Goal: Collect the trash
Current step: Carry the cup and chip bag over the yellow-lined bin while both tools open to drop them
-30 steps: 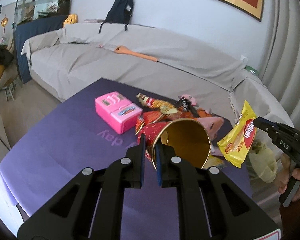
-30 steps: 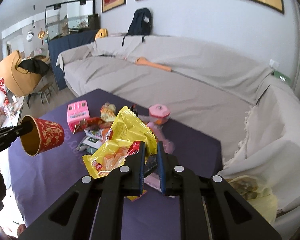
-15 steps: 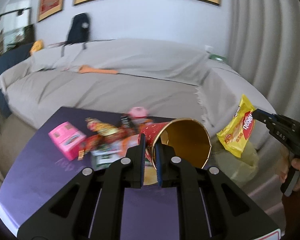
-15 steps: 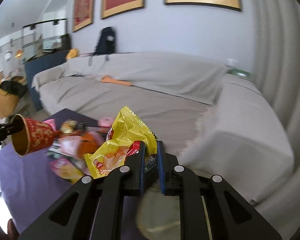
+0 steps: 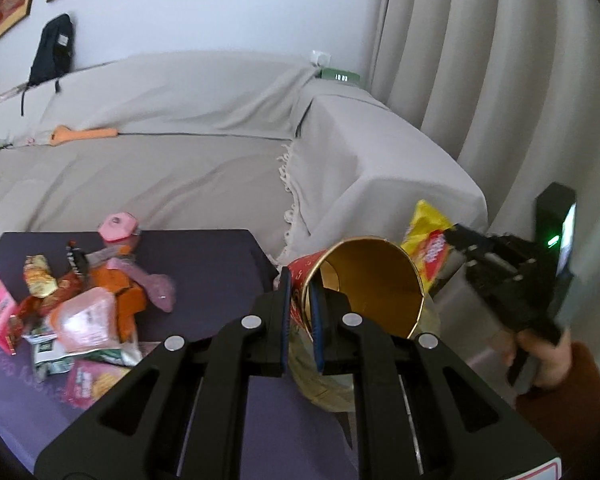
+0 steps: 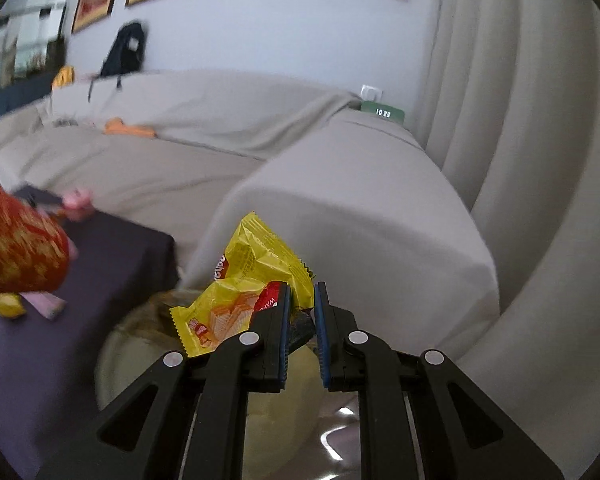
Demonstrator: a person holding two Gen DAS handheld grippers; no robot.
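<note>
Between the left gripper's (image 5: 300,312) jaws, the red paper cup's (image 5: 364,280) rim is being pinched; the right gripper (image 6: 300,320) is clamping a yellow wafer wrapper (image 6: 244,288) above the yellowish trash bag (image 6: 148,360) below it, ready for dropping.

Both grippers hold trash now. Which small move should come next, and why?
Probably lower the right gripper a little and release. It is shut on the yellow wrapper, which hangs over the trash bag beside the purple table. The left gripper, pinching the red paper cup by its rim, can follow.
</note>
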